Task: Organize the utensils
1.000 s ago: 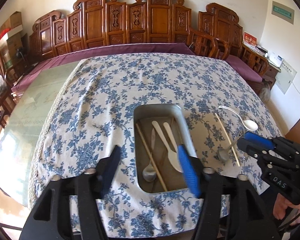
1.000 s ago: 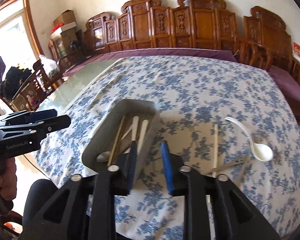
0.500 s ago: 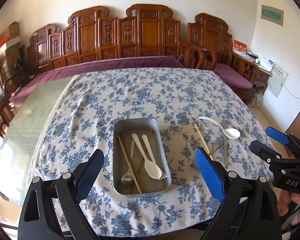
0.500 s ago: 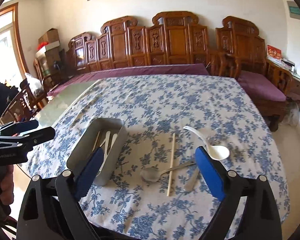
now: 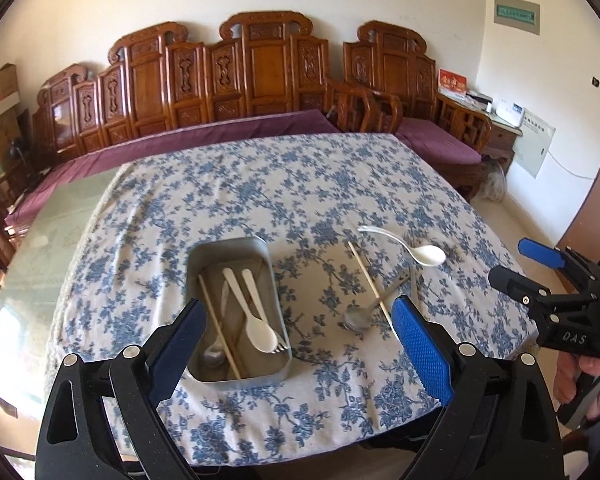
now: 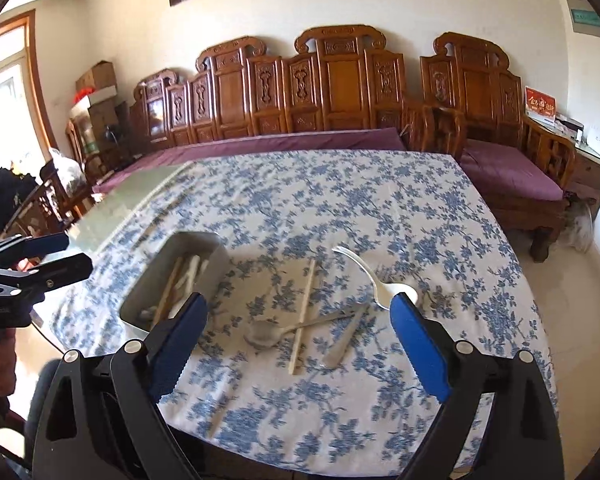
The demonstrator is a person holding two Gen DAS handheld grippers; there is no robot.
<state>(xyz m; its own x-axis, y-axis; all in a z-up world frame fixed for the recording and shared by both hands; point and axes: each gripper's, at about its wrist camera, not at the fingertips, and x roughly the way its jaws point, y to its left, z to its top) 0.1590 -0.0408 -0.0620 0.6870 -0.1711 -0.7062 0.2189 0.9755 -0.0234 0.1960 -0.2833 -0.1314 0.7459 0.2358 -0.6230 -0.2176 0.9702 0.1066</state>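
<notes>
Beyond both wide-open, empty grippers, left (image 5: 296,344) and right (image 6: 296,344), carved wooden benches (image 5: 260,76) back a floral-clothed table (image 5: 300,184). Ahead of the left gripper, 1 metal tray (image 5: 269,276) holds 1 chopstick (image 5: 219,326), 3 utensils. Ahead of the right gripper lie 1 chopstick (image 6: 304,312), 1 white spoon (image 6: 384,288), 1 metal spoon (image 6: 268,334).

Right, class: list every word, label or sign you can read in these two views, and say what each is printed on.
"DAS": on the body of the right gripper, in the left wrist view.
Lettering on the left gripper: too blurred to read.
Green wall sign: too small to read.
Red card with gold characters on the side cabinet: not legible.
White wall panel: print too small.
</notes>
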